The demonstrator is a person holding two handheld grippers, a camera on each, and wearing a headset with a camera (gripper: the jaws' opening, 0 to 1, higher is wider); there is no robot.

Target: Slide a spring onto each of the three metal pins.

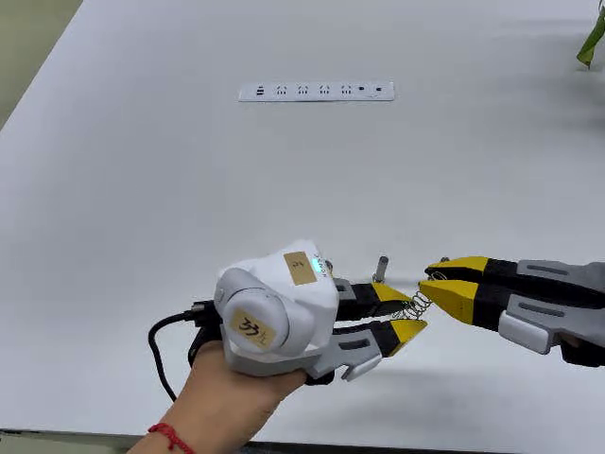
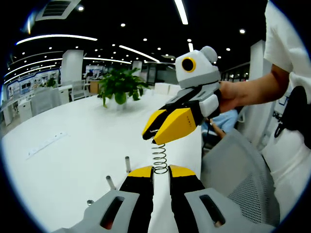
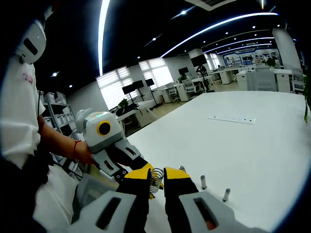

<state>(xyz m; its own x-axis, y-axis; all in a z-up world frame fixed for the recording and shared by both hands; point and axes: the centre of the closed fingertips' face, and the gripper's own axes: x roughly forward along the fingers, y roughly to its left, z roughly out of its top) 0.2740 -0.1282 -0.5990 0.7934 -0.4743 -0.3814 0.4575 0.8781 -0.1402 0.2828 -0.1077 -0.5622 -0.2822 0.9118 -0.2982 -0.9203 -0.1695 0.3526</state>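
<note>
A small coiled spring (image 1: 417, 305) hangs just above the white table (image 1: 189, 189), stretched between the two grippers. My left gripper (image 1: 401, 311) comes in from the lower left. In the left gripper view its yellow fingertips (image 2: 141, 172) pinch the spring (image 2: 159, 158) at its near end. My right gripper (image 1: 427, 275) reaches in from the right and is shut on the spring's other end (image 3: 155, 179). One upright metal pin (image 1: 381, 270) stands just behind the left gripper's jaws. Three pins (image 2: 128, 164) (image 2: 111, 182) (image 2: 90, 202) stand in a row on the table, the same pins (image 3: 203, 182) (image 3: 226, 194) (image 3: 181, 168) also in the right gripper view.
A white power strip (image 1: 317, 91) lies flat at the far middle of the table. A green plant leaf (image 1: 593, 38) pokes in at the far right corner. The table's front edge runs close under the left hand (image 1: 213, 407). A grey mesh chair (image 2: 238, 170) stands beside the table.
</note>
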